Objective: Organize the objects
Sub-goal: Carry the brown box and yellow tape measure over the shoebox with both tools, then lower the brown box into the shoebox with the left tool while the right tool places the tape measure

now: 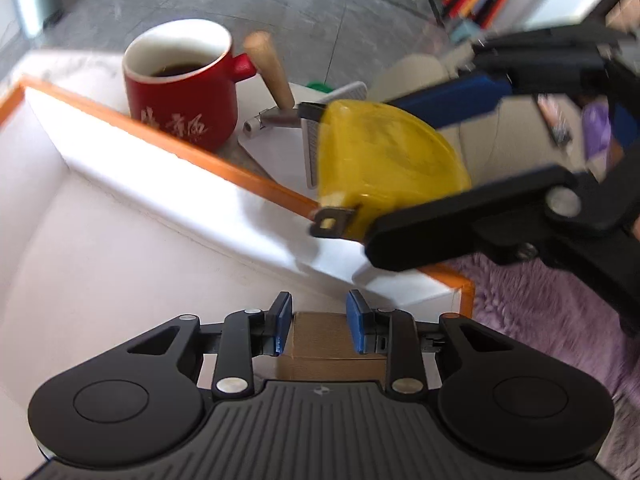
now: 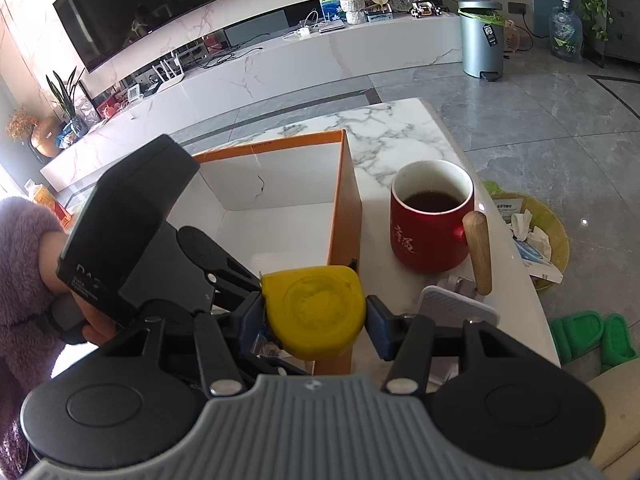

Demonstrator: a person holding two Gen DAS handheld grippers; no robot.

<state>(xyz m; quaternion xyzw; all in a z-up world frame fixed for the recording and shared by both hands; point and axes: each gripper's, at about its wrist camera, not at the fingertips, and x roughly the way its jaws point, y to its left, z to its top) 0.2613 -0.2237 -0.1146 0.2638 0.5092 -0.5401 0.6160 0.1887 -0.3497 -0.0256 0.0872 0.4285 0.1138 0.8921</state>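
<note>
Seen first from the left wrist camera, the left gripper (image 1: 320, 326) points steeply down at the near wall of an orange-rimmed white box (image 1: 168, 138). Its blue pads (image 1: 280, 320) stand close on either side of a brown cardboard edge (image 1: 320, 340); whether they actually press on it I cannot tell. Ahead and to the right, the right gripper (image 1: 404, 164) carries a yellow tape measure (image 1: 384, 168), with its metal hook (image 1: 332, 222) hanging just above the box rim. Beyond the box stand a red mug (image 1: 180, 88) of dark liquid and a wooden-handled brush (image 1: 304, 120) on a white card.

Next, from the right wrist camera, the right gripper (image 2: 314, 316) is clenched on the tape measure (image 2: 316, 312), one pad against each flat side. The case hovers over the near corner of the box (image 2: 344, 200), which is empty inside. A hand in a fuzzy purple sleeve (image 2: 24, 272) holds the left gripper's black body (image 2: 132, 224) at the left. The mug (image 2: 432, 220) stands just beside the box on the marble table (image 2: 392, 128).

Judging from this, the step is to lower the tape measure into the box. To do it well, carry it fully past the rim, bring it low, and open only when it is near the floor, while the other tool steadies the wall.
</note>
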